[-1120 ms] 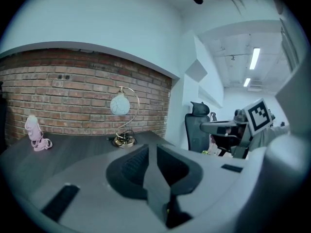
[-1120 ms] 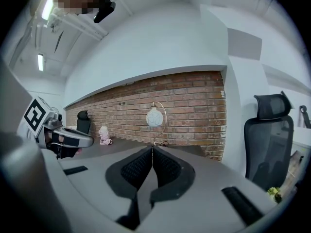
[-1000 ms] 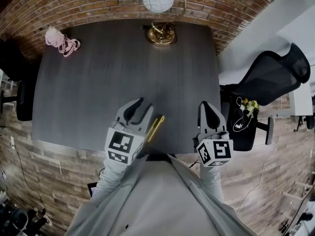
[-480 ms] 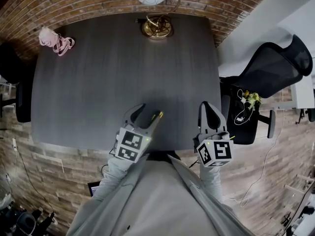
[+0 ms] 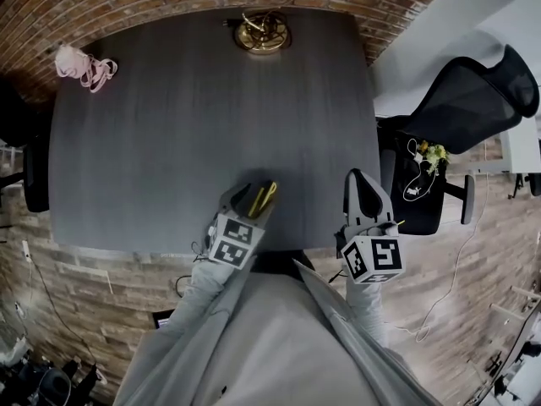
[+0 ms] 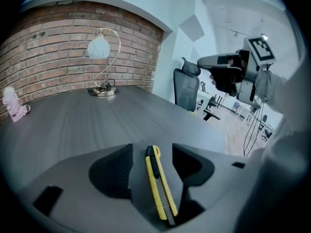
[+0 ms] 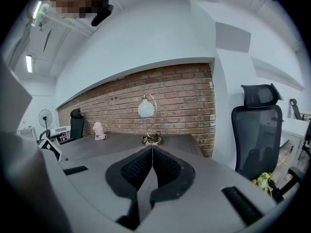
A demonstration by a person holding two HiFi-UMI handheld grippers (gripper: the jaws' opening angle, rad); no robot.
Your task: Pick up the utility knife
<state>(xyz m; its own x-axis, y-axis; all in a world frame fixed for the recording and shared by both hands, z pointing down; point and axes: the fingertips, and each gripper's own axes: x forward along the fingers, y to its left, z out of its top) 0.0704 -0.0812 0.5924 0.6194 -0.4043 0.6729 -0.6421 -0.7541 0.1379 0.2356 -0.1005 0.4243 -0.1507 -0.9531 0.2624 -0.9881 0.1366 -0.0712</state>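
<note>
The utility knife (image 6: 158, 188), yellow with a black slider, lies flat on the dark grey table (image 5: 169, 125) near its front edge. My left gripper (image 6: 153, 152) is lowered over it, its jaws opening. The knife (image 5: 262, 198) lies lengthwise between the two fingers with a gap on each side, so the pads do not press it. In the head view the left gripper (image 5: 254, 196) is at the lower middle. My right gripper (image 5: 358, 183) hovers shut and empty by the table's front right corner; its fingertips meet in the right gripper view (image 7: 152, 148).
A lamp with a white globe and gold base (image 5: 262, 32) stands at the table's far edge. A pink object (image 5: 80, 64) lies at the far left corner. A black office chair (image 5: 473, 117) stands right of the table. A brick wall runs behind.
The left gripper has come down onto the table and opened. The knife, earlier just right of its jaws, now lies between them. The right gripper has hardly moved.
</note>
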